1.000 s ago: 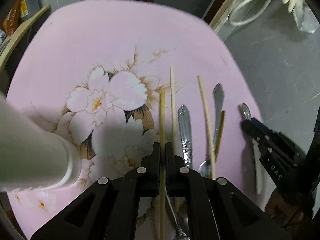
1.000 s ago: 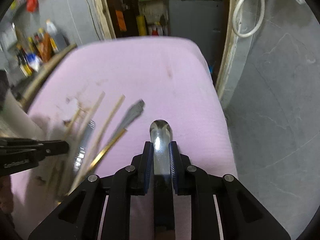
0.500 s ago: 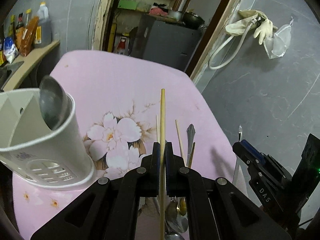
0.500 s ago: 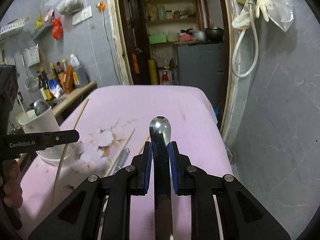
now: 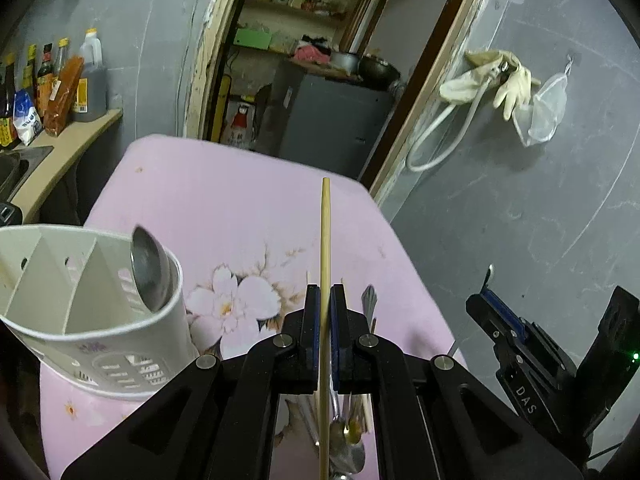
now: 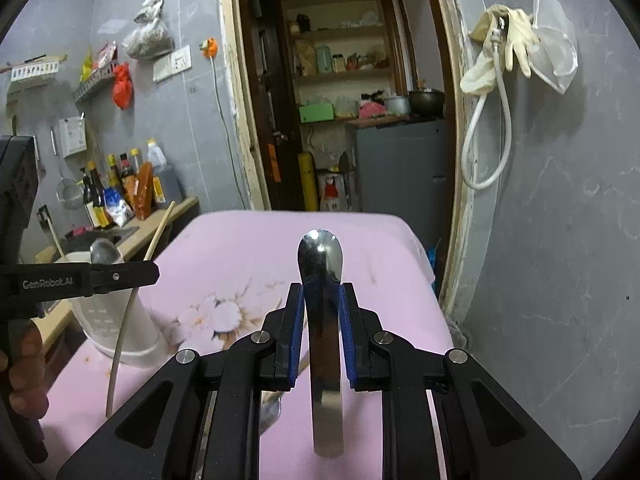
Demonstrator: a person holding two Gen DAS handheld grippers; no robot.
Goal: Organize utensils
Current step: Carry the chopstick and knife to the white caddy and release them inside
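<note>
My left gripper [image 5: 324, 294] is shut on a wooden chopstick [image 5: 325, 240] that sticks forward above the pink flowered table [image 5: 224, 200]. To its left stands a white divided utensil holder [image 5: 60, 280] with a metal spoon [image 5: 149, 272] leaning in it. My right gripper [image 6: 320, 292] is shut on a shiny steel spoon [image 6: 320, 256], bowl forward, held above the table. In the right wrist view the left gripper [image 6: 154, 272] holds its chopstick [image 6: 158, 236] in front of the holder [image 6: 120, 332]. Several utensils [image 5: 352, 424] lie on the table below the left gripper.
A counter [image 5: 60, 140] with sauce bottles [image 5: 90, 80] runs along the left wall. Beyond the table an open doorway shows shelves and a grey cabinet [image 6: 400, 164]. Gloves and a hose [image 6: 500, 52] hang on the grey wall at right. A person's hand [image 6: 20, 380] holds the left gripper.
Both grippers have risen off the table and tilted up, each carrying its utensil. The views now show the room and the holder instead of the tabletop.
</note>
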